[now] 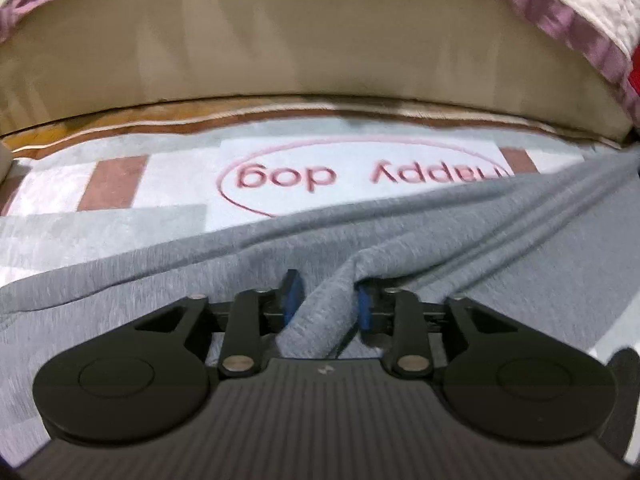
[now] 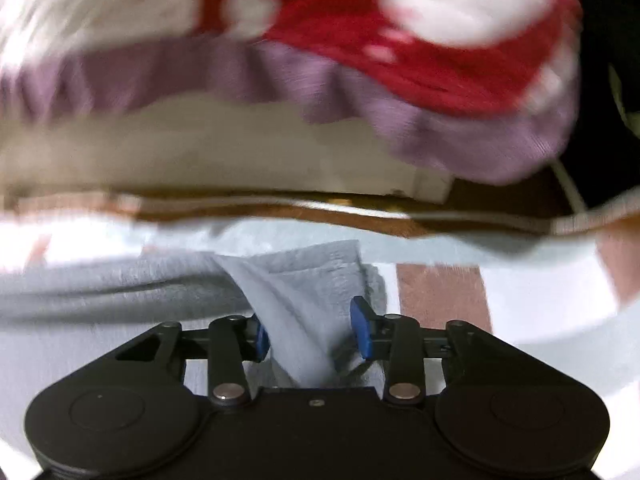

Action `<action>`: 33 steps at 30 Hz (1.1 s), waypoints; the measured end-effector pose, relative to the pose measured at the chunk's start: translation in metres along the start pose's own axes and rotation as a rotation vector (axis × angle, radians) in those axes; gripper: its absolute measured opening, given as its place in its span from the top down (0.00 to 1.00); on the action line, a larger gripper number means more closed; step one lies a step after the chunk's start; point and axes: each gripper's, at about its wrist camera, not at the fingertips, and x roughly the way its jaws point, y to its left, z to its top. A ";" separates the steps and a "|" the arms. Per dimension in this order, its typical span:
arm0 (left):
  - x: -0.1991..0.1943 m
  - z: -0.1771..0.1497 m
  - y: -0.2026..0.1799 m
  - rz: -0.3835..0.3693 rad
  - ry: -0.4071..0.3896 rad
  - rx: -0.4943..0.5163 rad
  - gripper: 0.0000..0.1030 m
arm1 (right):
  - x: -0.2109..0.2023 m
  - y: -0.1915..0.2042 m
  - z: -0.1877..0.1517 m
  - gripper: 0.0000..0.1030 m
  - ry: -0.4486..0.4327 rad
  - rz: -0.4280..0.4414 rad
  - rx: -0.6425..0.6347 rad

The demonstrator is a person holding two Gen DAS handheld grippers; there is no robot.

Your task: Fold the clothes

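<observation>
Both grippers pinch the grey garment above the mat.

The left hand-held gripper [image 1: 325,300] is clamped on a ridge of the grey garment [image 1: 400,240]; the right hand-held gripper [image 2: 310,330] has a bunched corner between its pads, though the blurred right wrist view leaves its clamp uncertain. The cloth stretches over the printed mat [image 1: 160,184] before the bed [image 1: 280,40]. Likely mid-fold: next, carry both edges across evenly.

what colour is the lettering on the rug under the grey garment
Pink-red "happy dog" lettering inside a pink oval, on the rug; clearest in the left wrist view.
</observation>
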 end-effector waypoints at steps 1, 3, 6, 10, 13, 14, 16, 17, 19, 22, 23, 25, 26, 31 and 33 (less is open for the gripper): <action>0.000 0.002 -0.004 0.011 0.012 0.024 0.82 | -0.001 -0.010 0.004 0.53 -0.003 0.046 0.080; 0.000 0.007 -0.011 0.035 0.028 0.072 0.82 | -0.002 -0.021 0.013 0.57 -0.006 0.077 0.131; 0.002 0.011 -0.008 0.024 0.037 0.045 0.81 | -0.003 -0.015 0.017 0.54 -0.008 0.000 0.039; 0.007 0.006 0.013 -0.054 0.031 -0.076 0.79 | 0.001 -0.008 0.001 0.42 -0.010 0.069 -0.043; 0.013 0.003 0.024 -0.088 0.045 -0.161 0.79 | 0.012 -0.002 -0.020 0.39 -0.016 0.035 -0.113; 0.014 0.003 0.025 -0.092 0.051 -0.182 0.79 | 0.012 0.002 -0.026 0.38 -0.049 0.024 -0.141; 0.014 0.005 0.024 -0.097 0.058 -0.187 0.84 | 0.010 0.006 -0.033 0.47 -0.100 0.018 -0.155; 0.011 0.006 0.022 -0.104 0.060 -0.180 0.91 | 0.007 0.007 -0.032 0.76 -0.122 0.026 -0.150; 0.002 0.008 0.015 -0.116 0.058 -0.144 0.92 | -0.005 0.000 -0.028 0.84 -0.180 0.103 -0.047; -0.012 0.011 0.011 -0.138 0.053 -0.092 0.92 | -0.035 -0.013 -0.027 0.89 -0.255 0.152 0.089; -0.016 0.012 0.011 -0.148 0.053 -0.082 0.91 | -0.041 -0.016 -0.027 0.89 -0.259 0.142 0.108; -0.017 0.015 0.009 -0.126 0.046 -0.049 0.86 | -0.048 -0.018 -0.025 0.90 -0.251 0.092 0.109; -0.014 0.016 0.007 -0.101 0.043 -0.020 0.80 | -0.045 -0.014 -0.023 0.90 -0.231 0.045 0.068; 0.015 0.012 -0.007 -0.004 0.085 0.081 0.74 | 0.011 0.017 -0.017 0.74 -0.056 -0.230 -0.068; -0.003 0.010 0.000 -0.042 0.038 0.058 0.69 | 0.007 0.030 -0.016 0.66 -0.116 -0.316 -0.006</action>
